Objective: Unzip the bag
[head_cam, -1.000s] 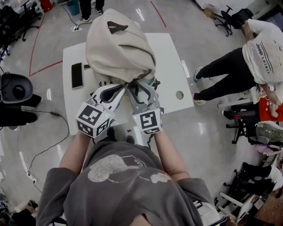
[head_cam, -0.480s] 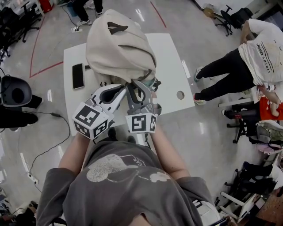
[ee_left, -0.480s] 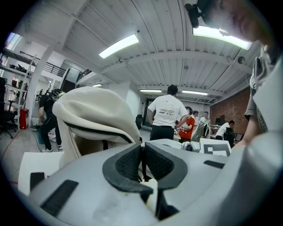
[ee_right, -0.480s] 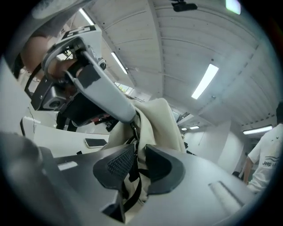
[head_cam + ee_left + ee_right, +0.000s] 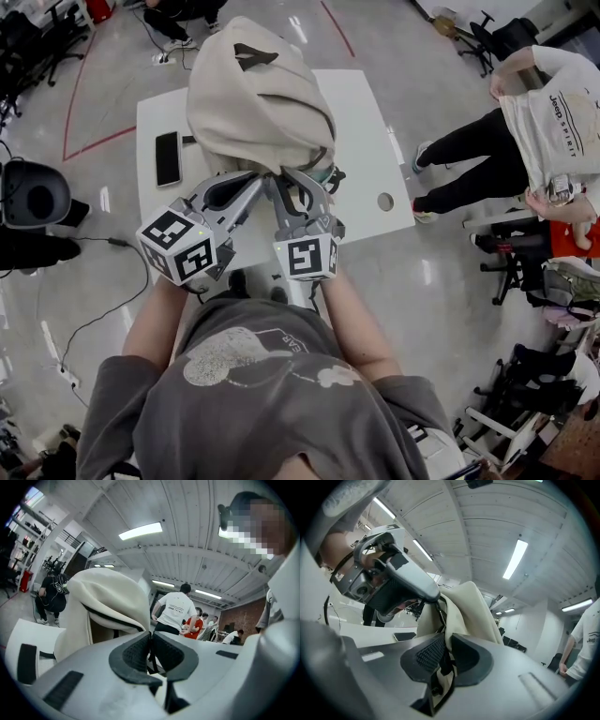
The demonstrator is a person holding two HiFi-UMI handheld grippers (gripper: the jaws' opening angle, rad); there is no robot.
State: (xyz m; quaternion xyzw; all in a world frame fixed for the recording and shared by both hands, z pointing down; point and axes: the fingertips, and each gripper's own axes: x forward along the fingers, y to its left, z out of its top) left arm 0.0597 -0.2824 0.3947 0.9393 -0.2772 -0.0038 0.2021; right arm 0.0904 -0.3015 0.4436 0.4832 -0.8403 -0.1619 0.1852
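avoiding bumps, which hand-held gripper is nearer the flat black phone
Left. Left hand-held gripper: right of the black phone. Right hand-held gripper: farther right, jaws just closing on cream fabric bag.

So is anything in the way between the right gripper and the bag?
Nothing visible. The right gripper is at the bag: its jaws have just been closing, with the bag's cloth between them. The phone lies off to one side.

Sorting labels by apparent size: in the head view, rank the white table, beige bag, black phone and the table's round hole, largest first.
1. white table
2. beige bag, enlarged by standing nearer the camera
3. black phone
4. round hole
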